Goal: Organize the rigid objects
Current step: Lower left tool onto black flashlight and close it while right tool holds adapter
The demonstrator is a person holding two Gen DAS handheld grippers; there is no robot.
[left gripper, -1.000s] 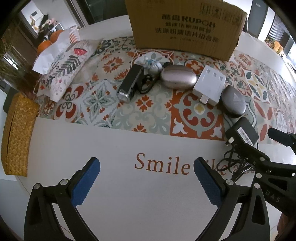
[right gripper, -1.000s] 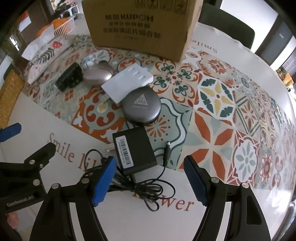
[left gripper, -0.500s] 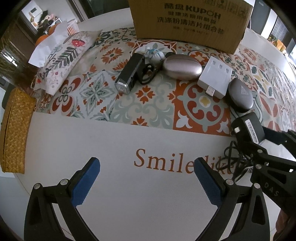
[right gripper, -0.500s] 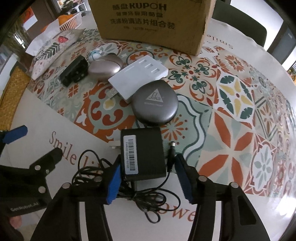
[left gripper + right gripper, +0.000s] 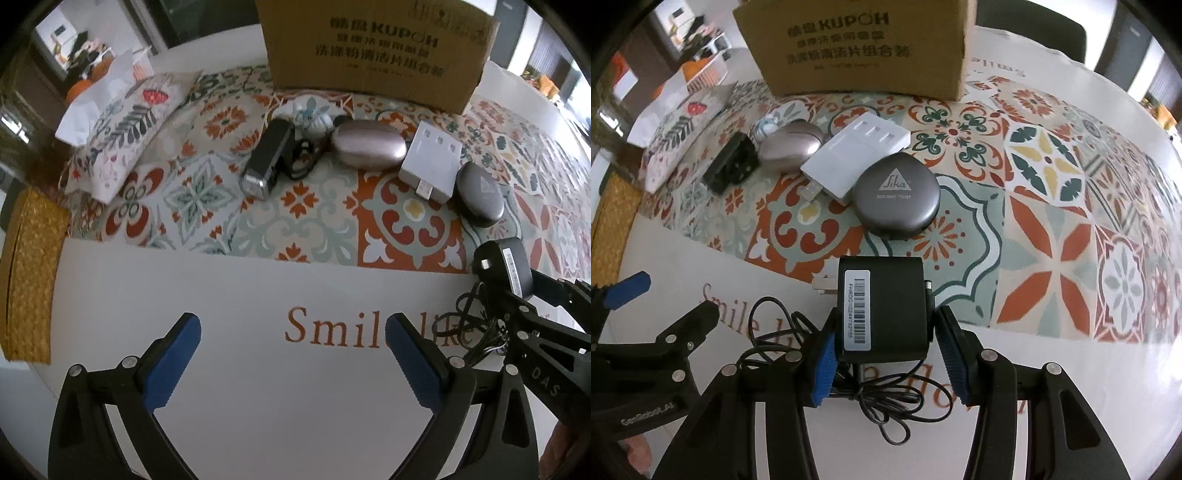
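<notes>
Table (image 5: pixel 258 369) with white cloth and patterned tile runner (image 5: pixel 1052 206) is carrying everything; big cardboard box (image 5: pixel 860 44) is standing at the far edge on the runner. Floral pouch (image 5: pixel 122 136) is lying far left, woven mat (image 5: pixel 29 280) is hanging at the left table edge. Left gripper (image 5: pixel 293 352) is hovering over bare white cloth, jaws spread wide, holding nothing. Right gripper (image 5: pixel 886 354) is sitting with both blue pads pressed on the sides of the black power adapter (image 5: pixel 882 310), jaws closed in on it; adapter is resting at the runner's near edge, label up, its cable (image 5: pixel 886 398) coiling loose on the cloth behind. Beyond it, in a row: grey round case (image 5: pixel 895 194) touching white charger (image 5: pixel 857 155), then pinkish oval case (image 5: pixel 792 147), then black flashlight (image 5: pixel 733 166)
</notes>
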